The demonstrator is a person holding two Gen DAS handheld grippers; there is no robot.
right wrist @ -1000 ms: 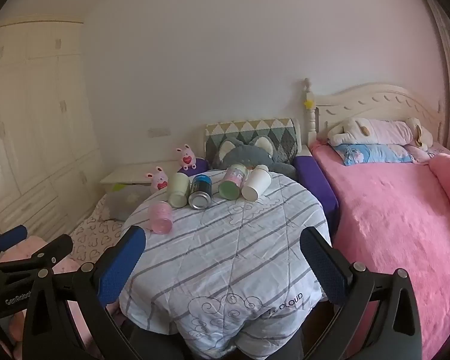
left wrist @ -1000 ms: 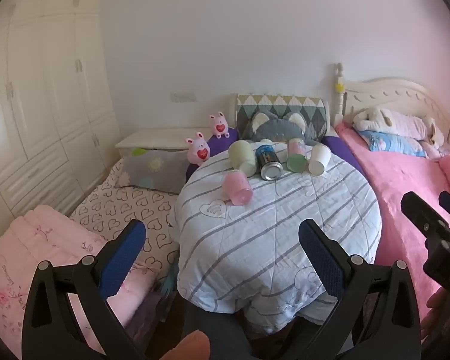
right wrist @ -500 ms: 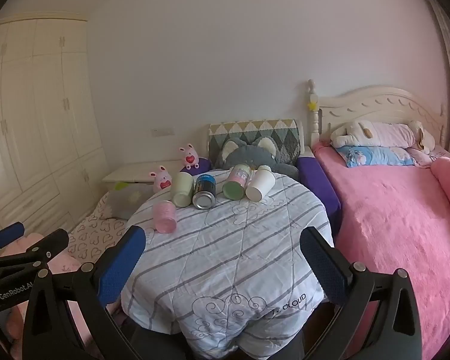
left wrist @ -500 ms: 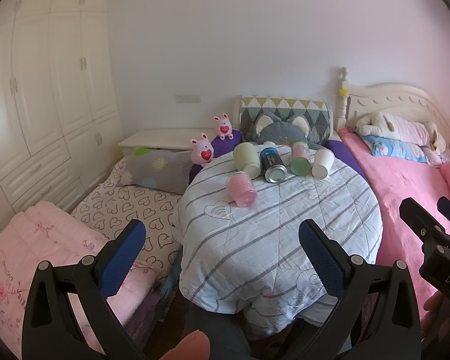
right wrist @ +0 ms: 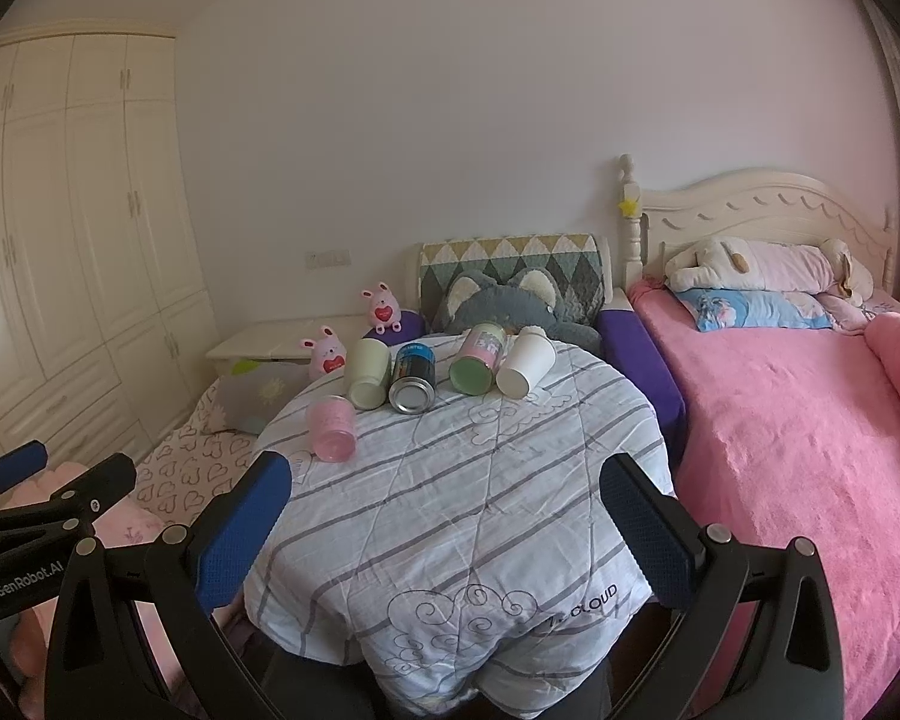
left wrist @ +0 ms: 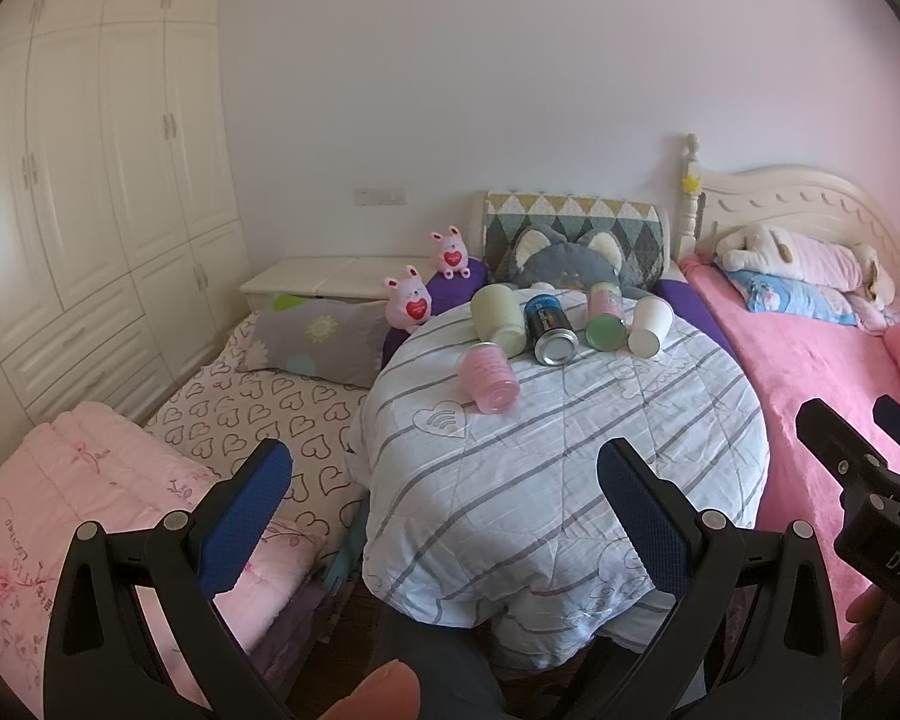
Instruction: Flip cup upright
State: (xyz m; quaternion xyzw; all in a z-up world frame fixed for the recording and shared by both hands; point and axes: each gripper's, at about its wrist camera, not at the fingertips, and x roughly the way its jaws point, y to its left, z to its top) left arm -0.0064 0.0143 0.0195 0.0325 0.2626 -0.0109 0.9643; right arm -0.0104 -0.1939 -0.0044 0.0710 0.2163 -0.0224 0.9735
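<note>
Both the left gripper (left wrist: 444,486) and right gripper (right wrist: 447,498) gape wide and hold nothing, while the pink cup (left wrist: 489,385) lies on its side well ahead, left of the right gripper's centre.

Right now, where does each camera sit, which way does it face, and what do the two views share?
Left wrist: on the open left gripper, left of the round table, facing the toppled pink cup; the right gripper shows at right.
Right wrist: on the open right gripper, facing across the table; the left gripper shows at left.
Shared: the table, the cups, the pink bed.
</note>
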